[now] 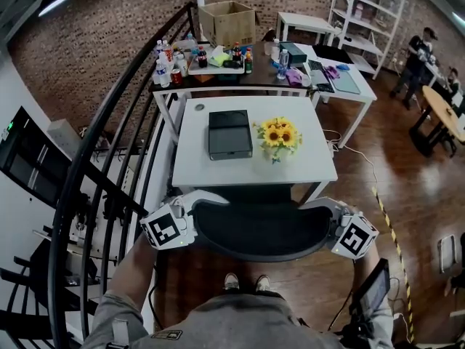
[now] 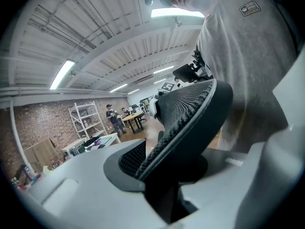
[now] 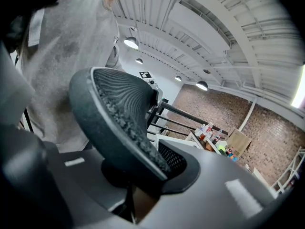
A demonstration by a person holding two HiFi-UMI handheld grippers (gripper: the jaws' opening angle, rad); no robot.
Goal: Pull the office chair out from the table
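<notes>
The left gripper (image 1: pixel 195 203) at 9 o'clock and right gripper (image 1: pixel 328 208) at 3 pinch the backrest (image 1: pixel 261 231). Uneven pulling may slip 1 off.

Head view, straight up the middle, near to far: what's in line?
office chair backrest → white table → black box lying on it → bottles on the dark table behind → cardboard box
</notes>
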